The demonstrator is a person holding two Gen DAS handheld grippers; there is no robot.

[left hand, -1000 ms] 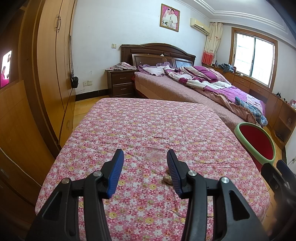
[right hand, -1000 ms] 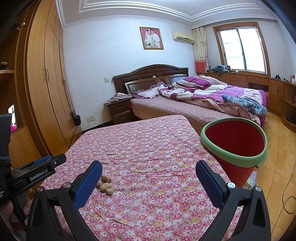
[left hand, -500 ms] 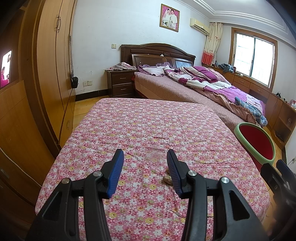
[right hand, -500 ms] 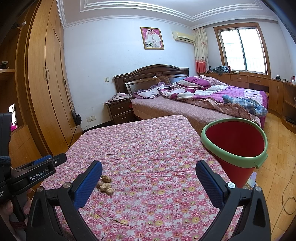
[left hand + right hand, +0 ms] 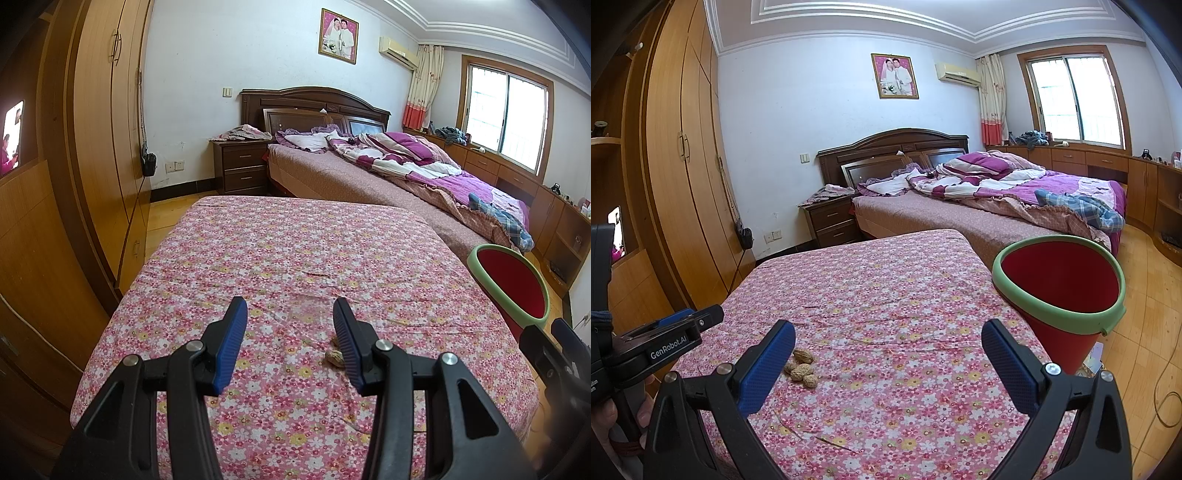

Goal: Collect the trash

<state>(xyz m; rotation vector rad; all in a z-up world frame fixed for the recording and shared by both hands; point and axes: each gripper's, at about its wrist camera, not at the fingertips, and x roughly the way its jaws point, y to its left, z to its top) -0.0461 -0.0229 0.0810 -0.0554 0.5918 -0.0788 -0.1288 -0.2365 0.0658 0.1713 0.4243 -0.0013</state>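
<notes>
Lower centre of the right wrist view: peanut shells (image 5: 802, 366) heaped on the floral surface (image 5: 905, 295), to be pinched singly by the left gripper (image 5: 290, 341), fingers apart and empty, then carried to the red bucket (image 5: 1060, 291); right gripper (image 5: 888, 363) fingers wide apart, nothing held.

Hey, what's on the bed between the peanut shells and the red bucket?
Only bare floral bedspread lies between the peanut shells and the red bucket, as the right wrist view shows.

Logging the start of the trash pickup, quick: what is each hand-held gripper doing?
Left hand-held gripper: open, empty, above the peanuts.
Right hand-held gripper: open, empty.
</notes>
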